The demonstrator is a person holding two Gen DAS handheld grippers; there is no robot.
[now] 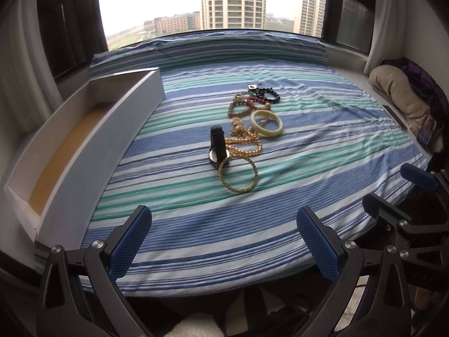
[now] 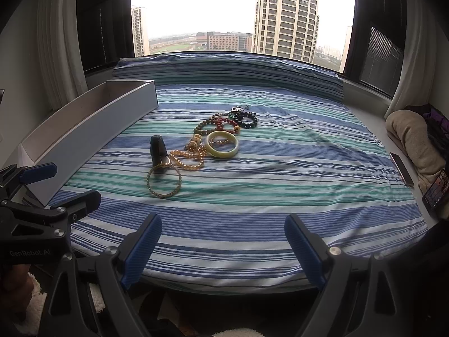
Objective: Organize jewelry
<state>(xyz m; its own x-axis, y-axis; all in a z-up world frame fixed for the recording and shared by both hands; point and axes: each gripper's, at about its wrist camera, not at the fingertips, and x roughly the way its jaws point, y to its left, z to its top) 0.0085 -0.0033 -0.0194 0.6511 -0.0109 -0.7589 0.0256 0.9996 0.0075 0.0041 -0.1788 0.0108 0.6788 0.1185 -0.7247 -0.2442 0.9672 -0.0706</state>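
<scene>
While the long white cardboard box (image 1: 92,151) is sitting empty, we are holding both grippers' jaws wide, gripping nothing, all jewelry (image 1: 247,129) waiting on the striped bed (image 1: 308,168).

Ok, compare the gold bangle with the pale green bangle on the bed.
The gold bangle is a thin, wide twisted-wire ring; the pale green bangle is a thick, smooth, smaller band. The gold one lies nearest the tongs and touches the black watch; the green one lies farther back. Both lie flat on the striped sheet.
</scene>
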